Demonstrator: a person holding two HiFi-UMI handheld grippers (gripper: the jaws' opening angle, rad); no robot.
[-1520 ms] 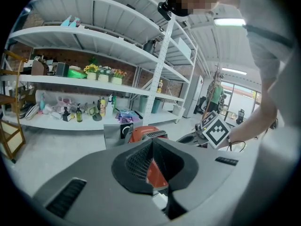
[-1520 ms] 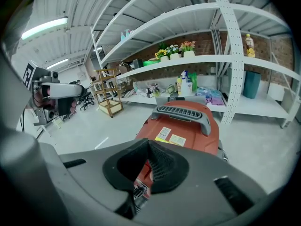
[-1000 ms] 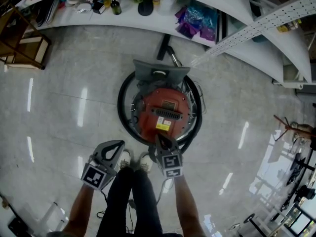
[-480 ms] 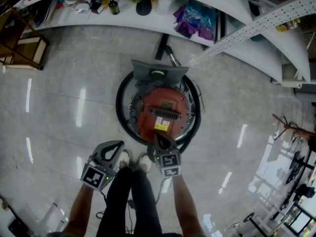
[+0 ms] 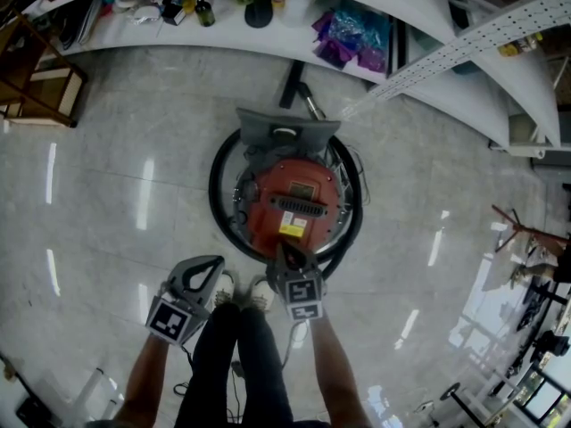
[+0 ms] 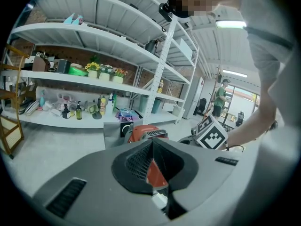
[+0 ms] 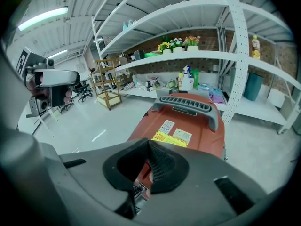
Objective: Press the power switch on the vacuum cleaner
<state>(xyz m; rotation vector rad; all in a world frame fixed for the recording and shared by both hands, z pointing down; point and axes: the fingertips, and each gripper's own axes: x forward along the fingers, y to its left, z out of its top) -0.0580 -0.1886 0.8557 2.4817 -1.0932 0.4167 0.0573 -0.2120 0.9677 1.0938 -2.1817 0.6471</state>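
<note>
A red canister vacuum cleaner (image 5: 290,205) stands on the floor in the head view, with a grey vented handle (image 5: 300,205) across its top and a black hose (image 5: 217,194) coiled round it. My right gripper (image 5: 284,249) is shut, its tips at the vacuum's near edge. In the right gripper view the red body (image 7: 195,128), the handle (image 7: 188,105) and a yellow label (image 7: 170,138) lie just past the closed jaws (image 7: 148,143). I cannot make out the switch. My left gripper (image 5: 218,259) is shut, holds nothing, and hangs to the left of the vacuum, off the hose.
A white shelf (image 5: 268,34) with bottles and a purple bag (image 5: 352,38) runs behind the vacuum. A wooden stand (image 5: 40,78) is at far left. The person's shoes (image 5: 239,291) are between the grippers. Another person (image 6: 219,98) stands far off.
My right gripper has edged slightly forward and left toward the vacuum's near edge. The left gripper has stayed where it was.
</note>
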